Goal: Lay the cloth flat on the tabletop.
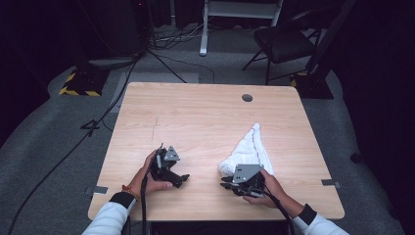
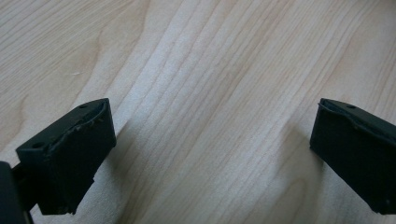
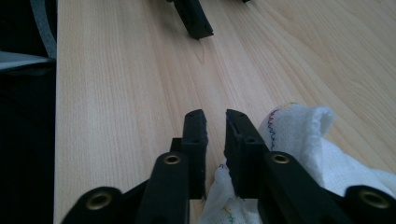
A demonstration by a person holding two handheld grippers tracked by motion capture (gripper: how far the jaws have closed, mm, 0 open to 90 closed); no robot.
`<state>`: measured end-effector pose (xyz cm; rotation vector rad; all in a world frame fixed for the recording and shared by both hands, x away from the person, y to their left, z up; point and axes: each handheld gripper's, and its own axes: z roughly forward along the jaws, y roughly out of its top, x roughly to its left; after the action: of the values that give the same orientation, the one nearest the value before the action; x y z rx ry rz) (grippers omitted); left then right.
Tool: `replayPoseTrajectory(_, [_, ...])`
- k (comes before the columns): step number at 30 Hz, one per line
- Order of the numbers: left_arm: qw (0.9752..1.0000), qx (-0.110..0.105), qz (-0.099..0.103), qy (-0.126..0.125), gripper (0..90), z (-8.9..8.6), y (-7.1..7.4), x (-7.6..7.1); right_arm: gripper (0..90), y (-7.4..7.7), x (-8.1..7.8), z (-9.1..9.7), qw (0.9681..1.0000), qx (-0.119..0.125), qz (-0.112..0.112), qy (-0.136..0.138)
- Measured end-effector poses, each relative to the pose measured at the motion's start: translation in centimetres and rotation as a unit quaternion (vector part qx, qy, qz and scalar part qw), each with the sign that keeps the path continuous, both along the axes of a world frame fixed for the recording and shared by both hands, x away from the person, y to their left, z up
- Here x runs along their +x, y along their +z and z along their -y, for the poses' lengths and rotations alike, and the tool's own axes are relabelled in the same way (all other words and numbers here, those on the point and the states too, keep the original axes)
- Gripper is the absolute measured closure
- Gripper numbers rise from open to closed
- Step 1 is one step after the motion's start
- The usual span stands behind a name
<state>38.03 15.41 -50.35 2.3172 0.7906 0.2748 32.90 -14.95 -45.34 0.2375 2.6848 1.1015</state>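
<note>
The white cloth [image 1: 247,149] lay bunched on the right half of the counter [image 1: 195,117], tapering toward the far edge. The right claw [image 3: 215,122] sat at its near end, jaws parted by a narrow gap with a fold low between them – seemingly a release rather than a grip. The left claw [image 1: 172,172] rested wide open and empty near the front edge. Next: regrasp a cloth corner.

Both forearms in white sleeves reach in over the near edge. The left hand's black two-jaw gripper [image 1: 169,169] has its jaws spread wide. The right hand's black two-jaw gripper [image 1: 241,183] points leftward, jaws narrowly parted.
</note>
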Motion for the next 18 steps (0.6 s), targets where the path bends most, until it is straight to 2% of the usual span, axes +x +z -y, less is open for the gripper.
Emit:
replayPoseTrajectory(4, [0.9999,0.009,-0.006,-0.008,1.4,1.0,0.3,-0.2,70.0,0.4,-0.1,1.0,0.9998,0.011,0.001,-0.013])
replayPoseTrajectory(6, [0.9998,0.010,-0.006,-0.016,10.0,2.1,0.6,-0.5,65.2,1.3,0.2,3.0,0.9988,0.032,0.004,-0.037])
replayPoseTrajectory(8, [0.9994,0.015,-0.005,-0.030,18.0,3.1,0.9,-0.6,62.2,2.0,0.5,4.6,0.9971,0.051,0.000,-0.057])
replayPoseTrajectory(11, [0.9990,0.013,-0.001,-0.042,16.3,4.1,1.2,-0.7,59.1,2.7,1.1,7.0,0.9939,0.061,0.012,-0.091])
replayPoseTrajectory(13, [0.9983,-0.004,0.008,-0.058,17.2,5.5,1.9,-0.7,58.5,2.9,1.7,8.5,0.9910,0.069,0.012,-0.114])
replayPoseTrajectory(15, [0.9976,-0.012,0.009,-0.068,17.3,6.7,2.3,-0.7,57.2,2.7,2.6,9.8,0.9889,0.065,0.008,-0.134])
replayPoseTrajectory(18, [0.9954,-0.025,0.025,-0.089,18.0,8.4,3.1,-1.0,56.9,1.9,4.0,11.3,0.9850,0.050,0.004,-0.165])
